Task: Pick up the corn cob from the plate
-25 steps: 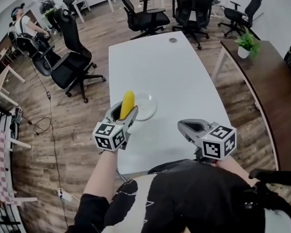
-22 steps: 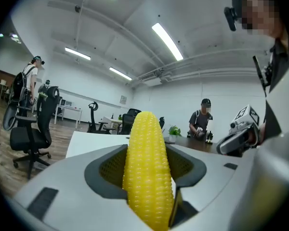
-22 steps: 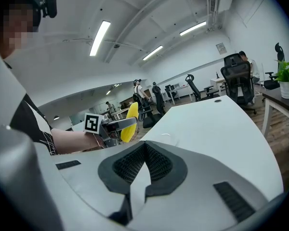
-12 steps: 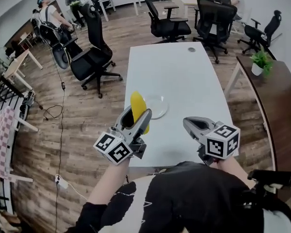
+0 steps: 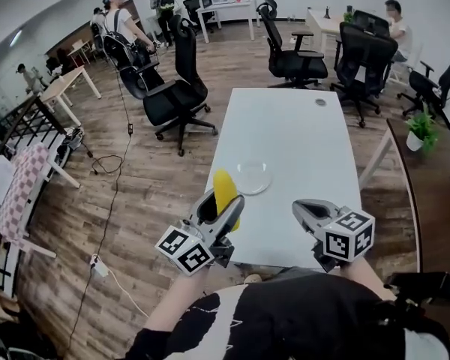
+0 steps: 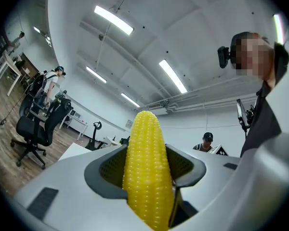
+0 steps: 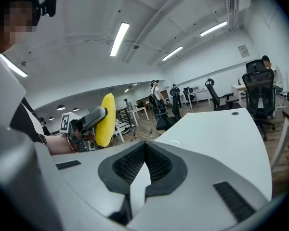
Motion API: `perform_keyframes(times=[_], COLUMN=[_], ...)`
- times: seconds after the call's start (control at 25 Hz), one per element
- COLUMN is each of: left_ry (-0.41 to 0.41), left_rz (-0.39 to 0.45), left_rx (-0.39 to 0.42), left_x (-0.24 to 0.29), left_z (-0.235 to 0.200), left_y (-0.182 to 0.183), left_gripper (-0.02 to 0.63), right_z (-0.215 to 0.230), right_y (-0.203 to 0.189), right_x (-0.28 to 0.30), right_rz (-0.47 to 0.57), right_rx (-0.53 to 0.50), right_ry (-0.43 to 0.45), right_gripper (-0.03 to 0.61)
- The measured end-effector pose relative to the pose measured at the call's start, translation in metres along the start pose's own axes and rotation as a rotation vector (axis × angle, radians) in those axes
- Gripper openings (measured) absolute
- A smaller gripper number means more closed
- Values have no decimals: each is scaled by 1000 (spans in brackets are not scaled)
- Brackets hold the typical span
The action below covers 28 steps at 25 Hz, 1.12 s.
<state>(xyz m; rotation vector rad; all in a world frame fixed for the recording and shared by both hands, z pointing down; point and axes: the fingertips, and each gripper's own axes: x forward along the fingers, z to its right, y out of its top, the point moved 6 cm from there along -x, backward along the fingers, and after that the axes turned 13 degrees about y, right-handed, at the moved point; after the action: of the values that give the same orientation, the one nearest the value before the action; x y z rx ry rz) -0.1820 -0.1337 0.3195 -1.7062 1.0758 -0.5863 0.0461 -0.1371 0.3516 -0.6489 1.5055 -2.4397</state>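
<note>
Pick-up judged done, nothing left: left gripper jaws clamp the corn mid-length, held up at the table's near-left edge short of the bare plate, which only the head view shows; the right gripper view alone confirms right gripper jaws closed, empty.

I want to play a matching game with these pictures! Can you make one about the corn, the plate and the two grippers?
Things:
1. corn cob
2. plate
3. left gripper
4. right gripper

States:
A. shut, nothing in it
B. yellow, held up in the air
C. empty, lying on the white table
D. shut on the corn cob

Pairs: 1-B, 2-C, 3-D, 4-A
</note>
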Motion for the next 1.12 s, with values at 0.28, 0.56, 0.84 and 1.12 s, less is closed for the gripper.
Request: perform_keyframes(times=[0.28,0.56,0.84,1.12], left_ry=[63,117,142,176], left_rz=[4,-21,-41,-55], left_rx=[-35,-86,-69,-59], left_x=[-24,-42,-62,-89], left_z=[34,64,102,120], left_y=[-18,-50,-71,-89], left_gripper=[247,247,247,247], right_z=[5,4,-4,-14], right_y=[-25,-56,-72,-86], right_x=[-37,-77,-106,-116], right_rz=[-19,-24,-38,-49], right_rx=[41,98,105,104], right_ry=[-16,-7,26,55], right_gripper=[9,9,9,9])
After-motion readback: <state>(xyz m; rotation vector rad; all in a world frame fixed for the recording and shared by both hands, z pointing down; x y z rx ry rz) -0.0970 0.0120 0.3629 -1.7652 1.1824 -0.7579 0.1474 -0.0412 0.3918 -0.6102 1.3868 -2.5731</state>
